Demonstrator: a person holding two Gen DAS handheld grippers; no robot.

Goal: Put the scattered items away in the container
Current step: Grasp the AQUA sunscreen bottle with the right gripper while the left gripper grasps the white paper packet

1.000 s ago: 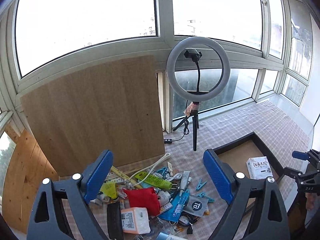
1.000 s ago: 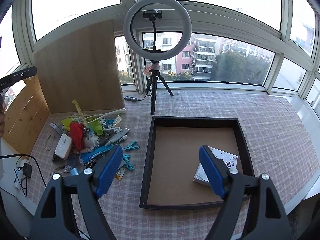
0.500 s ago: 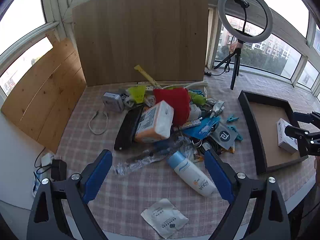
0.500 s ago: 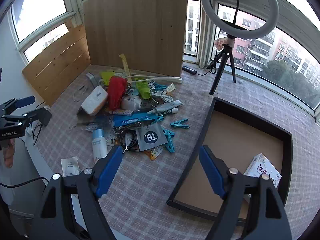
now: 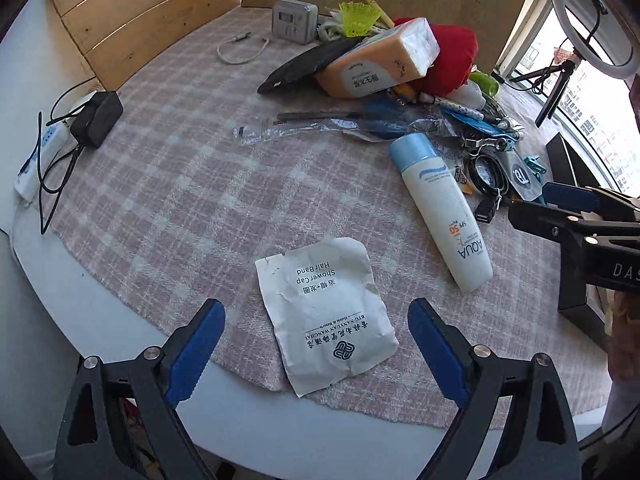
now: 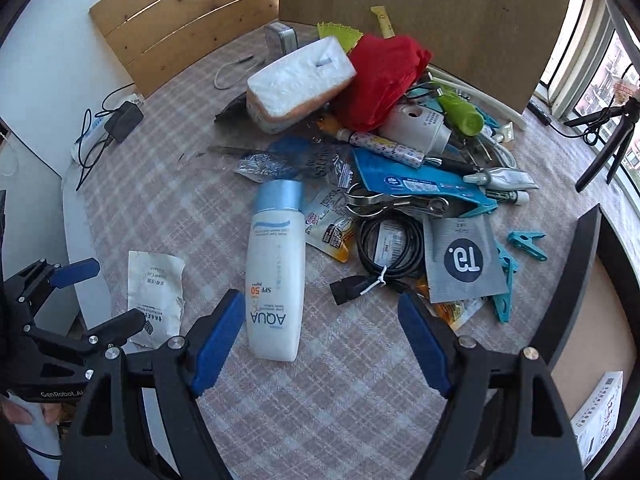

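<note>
- My left gripper stands wide open and holds nothing; its blue fingers straddle the white shower cap sachet in the lower middle of the left wrist view, so I judge this flat packet to be my first pick.
- The sachet lies alone at the edge of the checked cloth, apart from the heap, which makes it an easy loner to take without disturbing anything.
- My right gripper is also spread wide and empty. The white sunscreen bottle lies just inside its left finger, at lower centre of the right wrist view.
- The bottle rests on its side, blue cap towards the pile, base towards me; closing across its body looks simplest.
- The heap in the upper middle is stacked loosely: a tissue pack leans on a red cloth, so I would leave it until later.
- The container, a black-walled tray, runs down the right edge of the right wrist view, with a small box already in its lower corner.
</note>
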